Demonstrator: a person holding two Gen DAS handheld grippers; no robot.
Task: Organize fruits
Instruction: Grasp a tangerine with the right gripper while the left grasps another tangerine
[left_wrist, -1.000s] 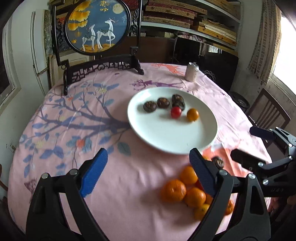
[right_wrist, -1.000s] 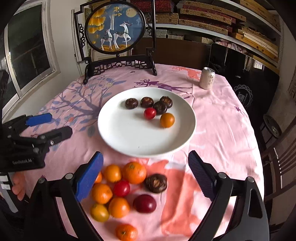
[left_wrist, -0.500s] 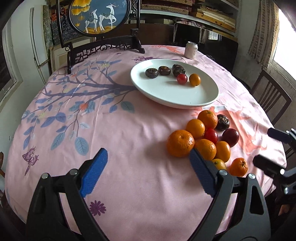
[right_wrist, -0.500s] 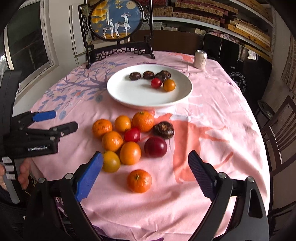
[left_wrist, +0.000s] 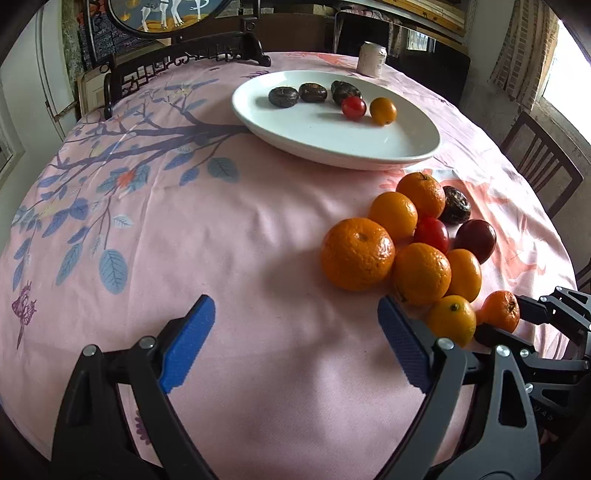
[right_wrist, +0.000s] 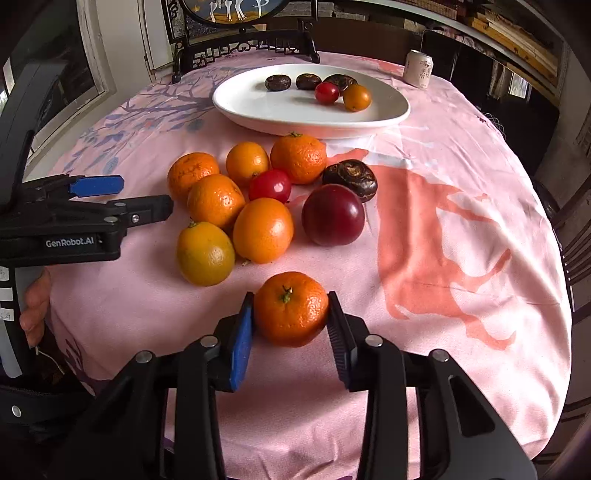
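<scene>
We see a small tangerine (right_wrist: 291, 309) sitting on the pink tablecloth (right_wrist: 424, 258) at the near edge of the table, apart from the main heap of fruit and closest to us. The right gripper (right_wrist: 291, 317) has it between its fingers, one blue pad (right_wrist: 242, 341) against the left side of the fruit and the dark pad against the right, so the jaws are pinching the tangerine (whether it is lifted off the cloth at all we cannot tell; it looks to be resting there).

Just beyond it lies the heap: a yellowish citrus (right_wrist: 205, 254), several oranges (right_wrist: 263, 229), a red tomato (right_wrist: 270, 186), a dark red plum (right_wrist: 333, 215) and a brown wrinkled fruit (right_wrist: 351, 178), most of them touching one another.

Farther back is the white plate (right_wrist: 280, 110), holding three dark brown fruits in a row, a small red tomato (right_wrist: 327, 92) and a small orange fruit (right_wrist: 356, 97) side by side. A drinks can (right_wrist: 418, 69) stands upright beyond the plate to the right.

The left gripper (left_wrist: 295, 339) hovers over bare cloth left of the heap, its jaws spread wide with nothing between them.
</scene>
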